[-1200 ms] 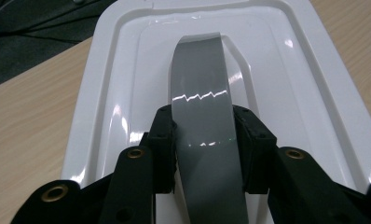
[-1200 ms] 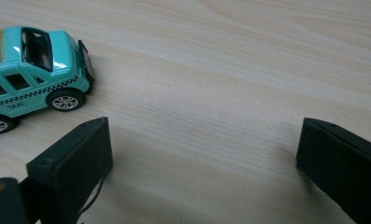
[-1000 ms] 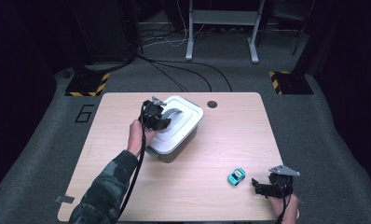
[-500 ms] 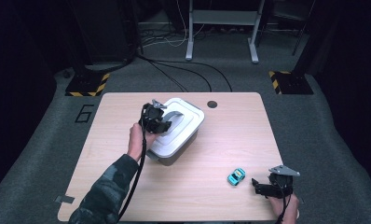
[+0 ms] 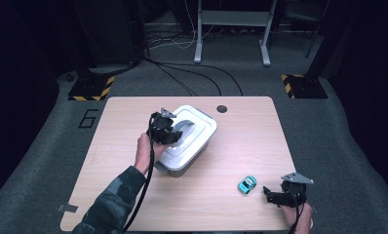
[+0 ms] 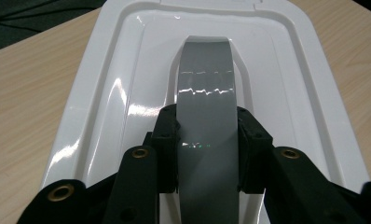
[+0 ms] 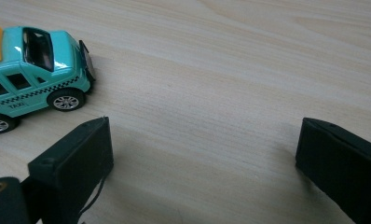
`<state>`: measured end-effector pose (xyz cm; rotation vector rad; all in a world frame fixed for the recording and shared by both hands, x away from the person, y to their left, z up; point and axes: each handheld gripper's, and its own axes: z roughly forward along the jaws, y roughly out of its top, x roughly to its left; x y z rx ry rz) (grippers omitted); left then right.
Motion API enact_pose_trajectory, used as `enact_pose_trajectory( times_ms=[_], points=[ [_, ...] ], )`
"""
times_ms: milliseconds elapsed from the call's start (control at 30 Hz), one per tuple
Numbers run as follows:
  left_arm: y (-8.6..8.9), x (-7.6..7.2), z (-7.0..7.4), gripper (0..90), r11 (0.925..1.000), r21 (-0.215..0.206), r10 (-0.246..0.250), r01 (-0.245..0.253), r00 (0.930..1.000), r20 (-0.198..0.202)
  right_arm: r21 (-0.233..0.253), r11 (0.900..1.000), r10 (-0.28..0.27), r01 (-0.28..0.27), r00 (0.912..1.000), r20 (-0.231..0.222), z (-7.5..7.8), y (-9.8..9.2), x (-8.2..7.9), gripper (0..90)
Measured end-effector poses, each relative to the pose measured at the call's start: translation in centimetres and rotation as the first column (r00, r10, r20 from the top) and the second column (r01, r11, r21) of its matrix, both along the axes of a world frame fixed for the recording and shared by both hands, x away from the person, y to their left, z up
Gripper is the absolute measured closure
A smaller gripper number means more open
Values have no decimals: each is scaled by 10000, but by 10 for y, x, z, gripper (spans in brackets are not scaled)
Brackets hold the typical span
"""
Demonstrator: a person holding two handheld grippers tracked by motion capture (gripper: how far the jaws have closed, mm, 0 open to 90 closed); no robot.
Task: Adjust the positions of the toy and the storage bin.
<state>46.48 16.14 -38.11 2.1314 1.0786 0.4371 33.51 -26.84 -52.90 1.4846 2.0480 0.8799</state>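
Note:
A white lidded box (image 5: 194, 136) with a grey handle (image 5: 182, 129) sits mid-table, tipped up on its left side. My left gripper (image 5: 168, 135) is shut on that grey handle (image 6: 206, 116), which runs between the two jaws over the white lid (image 6: 127, 84). A small teal toy taxi (image 5: 247, 184) stands on the table near the front right. My right gripper (image 5: 269, 195) rests just right of it, open, with bare wood between its jaws (image 7: 200, 158). The taxi (image 7: 32, 70) shows at the upper left of the right gripper view.
The wooden table (image 5: 260, 131) has a round cable hole (image 5: 222, 108) near its far edge. A strip of tape (image 5: 67, 208) lies at the front left corner. Cables and hazard-striped stand bases (image 5: 89, 87) lie on the carpet beyond.
The left gripper has lifted the box by its handle, tilting it further and shifting it slightly toward the right. The right gripper and the taxi have stayed still.

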Motion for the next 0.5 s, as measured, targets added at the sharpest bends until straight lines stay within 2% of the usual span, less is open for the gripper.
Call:
enact_pose_trajectory(
  times_ms=[33, 167, 367, 400, 433, 500],
  points=[
    [1, -1, 0, 662, 9999, -148, -37, 36, 9999, -94, 2, 10000, 2, -2, 10000, 3, 0, 0, 0, 34],
    [1, -3, -1, 661, 9997, -249, -28, 25, 9999, -128, 14, 10000, -11, 11, 10000, 7, 0, 0, 0, 35],
    [-1, -8, 0, 661, 9998, -185, -126, 123, 9998, -153, 6, 10000, 0, 0, 10000, 3, 0, 0, 0, 34],
    [-2, -9, -1, 661, 9998, -209, -68, 66, 9999, -81, 1, 10000, 3, -3, 10000, 5, 0, 0, 0, 34],
    [-2, -10, -1, 660, 9999, -40, -102, 102, 9999, -28, 2, 10000, 4, -4, 10000, 6, 0, 0, 0, 35],
    [-3, -11, -1, 661, 9999, -101, -112, 112, 9999, 0, 6, 10000, 0, 0, 10000, 3, 0, 0, 0, 35]
  ],
)
